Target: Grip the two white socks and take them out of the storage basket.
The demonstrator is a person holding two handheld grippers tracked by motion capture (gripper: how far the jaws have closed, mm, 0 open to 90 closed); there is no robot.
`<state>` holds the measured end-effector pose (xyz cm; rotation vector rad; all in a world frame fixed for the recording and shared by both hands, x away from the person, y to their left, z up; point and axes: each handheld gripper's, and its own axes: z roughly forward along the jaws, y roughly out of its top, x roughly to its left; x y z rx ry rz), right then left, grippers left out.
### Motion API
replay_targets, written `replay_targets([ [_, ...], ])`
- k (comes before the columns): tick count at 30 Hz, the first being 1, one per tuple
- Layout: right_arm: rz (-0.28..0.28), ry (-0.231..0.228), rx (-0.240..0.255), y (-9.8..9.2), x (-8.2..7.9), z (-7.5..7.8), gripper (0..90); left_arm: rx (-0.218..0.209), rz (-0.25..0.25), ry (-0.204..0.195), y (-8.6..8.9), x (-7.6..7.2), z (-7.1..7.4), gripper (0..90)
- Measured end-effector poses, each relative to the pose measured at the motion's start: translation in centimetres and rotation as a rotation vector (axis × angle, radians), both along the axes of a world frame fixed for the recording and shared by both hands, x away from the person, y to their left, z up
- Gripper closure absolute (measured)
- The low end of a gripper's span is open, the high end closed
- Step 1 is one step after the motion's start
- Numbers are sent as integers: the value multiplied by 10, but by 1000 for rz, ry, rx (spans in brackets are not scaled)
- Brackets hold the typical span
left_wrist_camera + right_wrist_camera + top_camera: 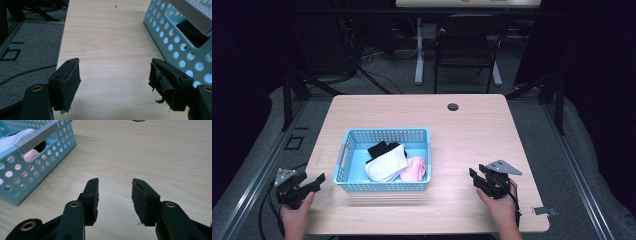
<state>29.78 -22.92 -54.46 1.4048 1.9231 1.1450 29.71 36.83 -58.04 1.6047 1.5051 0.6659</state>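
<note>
**Basket loaded w/ 3 items, both grippers idle at the sides**

Status: your L gripper (314, 181) sits at the near-left desk edge, just beside the blue basket (384, 186); fingers (67, 82) spread wide, nothing btw them, bare desk (110, 50) underneath. Your R gripper (476, 178) rests near the front-right of the desk, apart from the basket; its fingers (91, 200) also apart, nothing gripped.

Where things are: basket stands left of desk centre, close to the near edge. Inside, bunched toward its right half: white cloth piece (386, 166) in the middle, black piece (381, 148) behind it and partly under it, pink piece (414, 168) touching the white one at the right. They look like small garments, poss. socks; can't tell for sure.

Progress (judgement): no cloth lies on the desk outside the basket, so either loading is done or unloading hasn't begun. Can't tell which.

Count: 1 basket, 3 cloth items (1 white, 1 black, 1 pink), 2 grippers, 1 cable hole (453, 106) at the far side.
</note>
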Motion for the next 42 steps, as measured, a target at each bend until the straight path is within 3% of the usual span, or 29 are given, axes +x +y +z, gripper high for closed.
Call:
replay_targets([
  [5, -15, 22, 8, -3, 1, -1, 570, -6, 2, 1, -1, -1, 0, 246],
  [9, -17, 46, 48, -4, 0, -1, 579, -10, 6, -10, 1, -3, 1, 248],
  [13, -17, 61, 28, -2, 1, -2, 592, -10, 4, -3, 1, -2, 1, 249],
  [18, -12, 63, 42, 2, 0, 0, 613, -14, 1, -8, 1, -3, 1, 252],
  [24, 27, 59, 28, 14, -4, 7, 641, -15, -3, -10, 1, -4, 1, 252],
  [32, 56, 83, 62, 26, -4, 25, 654, -23, -7, -10, 0, -4, 1, 252],
  [37, 72, 119, 88, 37, 8, 44, 673, -21, -15, -10, -2, -4, 1, 253],
  [39, 86, 125, 89, 44, 13, 51, 675, -18, -17, -8, -2, -4, 1, 255],
  [42, 117, 135, 46, 57, 21, 63, 675, -25, -14, -12, -2, -4, 1, 255],
])
